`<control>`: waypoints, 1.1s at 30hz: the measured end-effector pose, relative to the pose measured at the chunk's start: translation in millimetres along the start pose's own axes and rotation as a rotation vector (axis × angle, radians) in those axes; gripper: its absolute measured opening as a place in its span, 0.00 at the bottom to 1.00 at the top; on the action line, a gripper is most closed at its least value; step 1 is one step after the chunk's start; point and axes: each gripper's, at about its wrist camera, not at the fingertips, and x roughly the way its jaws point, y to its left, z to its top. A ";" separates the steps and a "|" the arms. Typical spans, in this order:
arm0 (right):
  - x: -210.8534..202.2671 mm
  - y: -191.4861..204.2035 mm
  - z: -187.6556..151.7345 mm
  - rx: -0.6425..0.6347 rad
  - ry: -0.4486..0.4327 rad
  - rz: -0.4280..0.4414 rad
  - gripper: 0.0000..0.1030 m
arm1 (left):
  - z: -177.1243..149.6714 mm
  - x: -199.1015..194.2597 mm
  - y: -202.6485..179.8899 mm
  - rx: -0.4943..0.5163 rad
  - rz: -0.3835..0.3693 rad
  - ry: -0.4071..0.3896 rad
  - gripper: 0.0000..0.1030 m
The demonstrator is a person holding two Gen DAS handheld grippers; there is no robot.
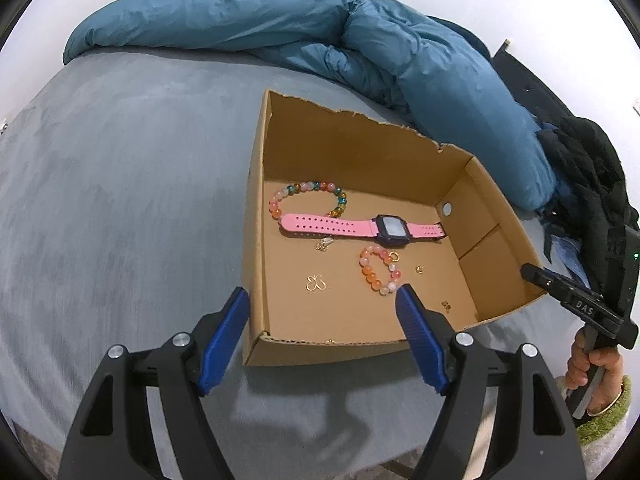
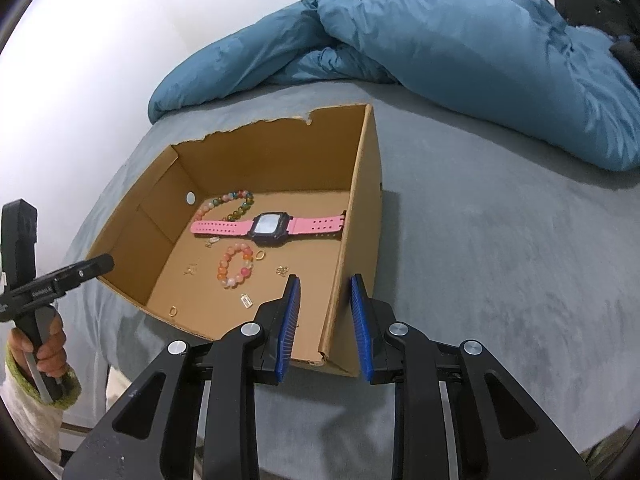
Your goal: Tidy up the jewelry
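An open cardboard box (image 1: 253,240) (image 2: 362,240) sits on a grey bed. Inside lie a pink-strapped watch (image 1: 344,226) (image 2: 268,224), a multicoloured bead bracelet (image 1: 308,189) (image 2: 232,199), a smaller pink-orange bead bracelet (image 1: 376,273) (image 2: 236,266), a gold ring (image 1: 394,257) (image 2: 260,256) and several tiny gold pieces. My left gripper (image 1: 324,302) is open, one finger outside the box's left wall and the other over the box floor. My right gripper (image 2: 325,280) has narrowed and straddles the box's right wall; the pads do not touch it.
A crumpled blue duvet (image 1: 400,48) (image 2: 460,48) lies behind the box. Black clothing (image 1: 592,168) is piled at the far right. A person's hand (image 1: 596,364) (image 2: 44,344) grips each tool's handle. Grey bedsheet (image 1: 120,200) surrounds the box.
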 end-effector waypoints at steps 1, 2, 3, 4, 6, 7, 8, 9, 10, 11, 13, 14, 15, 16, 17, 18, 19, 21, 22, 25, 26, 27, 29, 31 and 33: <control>-2.4 0.5 -3.7 -0.001 -0.001 -0.003 0.24 | -5.0 -2.7 -2.1 0.003 -0.004 0.003 0.70; -5.3 -0.2 -9.5 0.002 -0.001 -0.007 0.24 | -10.6 -4.8 -4.4 0.007 -0.007 0.008 0.70; -7.5 -0.1 -14.0 0.004 -0.002 -0.010 0.24 | -14.8 -5.9 -6.3 0.010 -0.008 0.010 0.70; -9.3 -0.7 -16.9 0.004 -0.003 -0.012 0.24 | -20.1 -7.6 -8.7 0.013 -0.009 0.012 0.70; -14.0 -1.4 -24.2 0.012 -0.007 -0.014 0.24 | -27.9 -10.3 -11.7 0.016 -0.010 0.011 0.70; -16.1 -1.4 -26.5 0.017 -0.010 -0.012 0.24 | -31.7 -12.0 -12.8 0.017 -0.010 0.009 0.70; -16.9 -1.0 -25.8 0.021 -0.012 -0.011 0.24 | -34.6 -13.6 -13.6 0.020 -0.008 0.004 0.70; -18.2 -1.6 -28.2 0.026 -0.016 -0.008 0.24 | -37.8 -15.6 -15.4 0.028 -0.005 -0.005 0.70; -18.2 -2.3 -30.0 0.031 -0.019 -0.006 0.24 | -40.0 -16.5 -17.3 0.037 0.000 -0.011 0.70; -17.4 -3.2 -31.0 0.039 -0.023 -0.003 0.24 | -41.5 -16.7 -18.2 0.044 0.005 -0.015 0.70; -16.9 -4.6 -33.0 0.058 -0.037 0.007 0.24 | -43.0 -17.5 -19.5 0.061 0.015 -0.031 0.70; -18.4 -5.9 -34.9 0.065 -0.044 0.009 0.25 | -43.3 -19.1 -20.2 0.070 0.017 -0.043 0.71; -19.0 -6.7 -34.7 0.077 -0.054 0.014 0.27 | -44.8 -21.7 -20.3 0.079 0.020 -0.054 0.72; -20.6 -7.5 -34.8 0.096 -0.069 0.021 0.27 | -46.5 -25.4 -21.9 0.091 0.032 -0.076 0.72; -23.3 -7.9 -35.5 0.115 -0.091 0.016 0.31 | -46.9 -28.4 -21.8 0.096 0.046 -0.093 0.73; -26.5 -8.2 -36.5 0.125 -0.107 0.009 0.39 | -49.6 -33.8 -23.2 0.100 0.071 -0.123 0.74; -32.6 -7.4 -40.5 0.137 -0.138 -0.008 0.43 | -51.8 -37.2 -23.1 0.099 0.085 -0.140 0.77; -43.7 -4.6 -49.9 0.154 -0.190 -0.035 0.55 | -56.0 -44.4 -22.5 0.086 0.113 -0.170 0.81; -49.2 -3.5 -54.9 0.162 -0.213 -0.049 0.57 | -59.4 -48.4 -23.2 0.080 0.123 -0.184 0.83; -64.0 -2.9 -67.8 0.174 -0.260 -0.108 0.69 | -71.4 -63.6 -25.5 0.057 0.162 -0.235 0.89; -70.3 -2.0 -72.1 0.169 -0.276 -0.123 0.71 | -74.2 -67.5 -24.9 0.053 0.168 -0.246 0.91; -76.6 -0.5 -75.9 0.166 -0.288 -0.141 0.74 | -78.5 -72.9 -27.2 0.049 0.177 -0.262 0.92; -87.5 2.3 -79.6 0.155 -0.310 -0.186 0.78 | -82.6 -78.7 -30.8 0.056 0.181 -0.272 0.95; -98.0 8.4 -82.7 0.135 -0.339 -0.209 0.83 | -86.8 -83.7 -35.9 0.063 0.178 -0.287 0.95; -104.9 15.3 -85.2 0.112 -0.358 -0.227 0.87 | -89.0 -86.4 -39.9 0.068 0.169 -0.291 0.95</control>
